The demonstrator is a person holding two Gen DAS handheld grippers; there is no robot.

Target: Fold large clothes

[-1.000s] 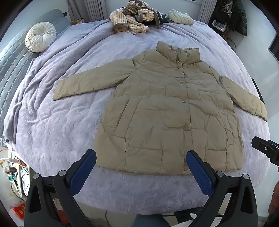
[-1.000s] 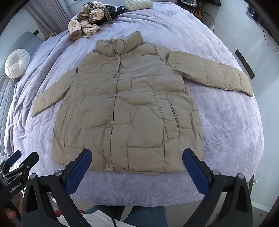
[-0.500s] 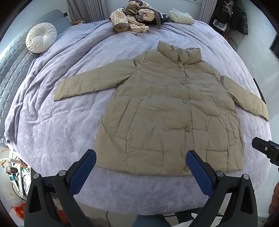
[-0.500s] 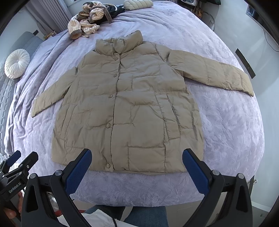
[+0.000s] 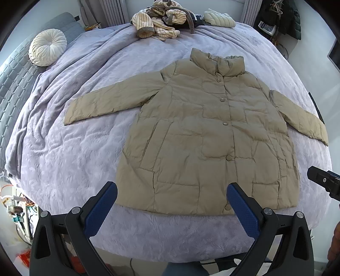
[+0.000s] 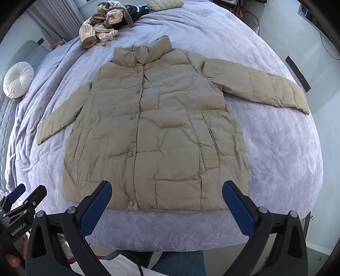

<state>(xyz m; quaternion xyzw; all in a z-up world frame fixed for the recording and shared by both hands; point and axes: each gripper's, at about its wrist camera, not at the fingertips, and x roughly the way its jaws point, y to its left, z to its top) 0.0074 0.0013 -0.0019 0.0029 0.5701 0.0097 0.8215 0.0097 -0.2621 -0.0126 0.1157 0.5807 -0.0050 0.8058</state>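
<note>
Right now your left gripper (image 5: 171,207) and right gripper (image 6: 166,204) both hang with jaws spread wide, holding nothing, above the near edge of the bed (image 5: 70,152). Beyond them the beige puffer jacket (image 5: 204,135) lies flat, buttoned, 2 sleeves outspread. Farther off sits a pile of clothes (image 5: 163,19).

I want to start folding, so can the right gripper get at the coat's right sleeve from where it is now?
Probably yes. The right gripper is open and empty above the coat's hem, and the sleeve lies flat on the blanket with nothing on or before it.
</note>
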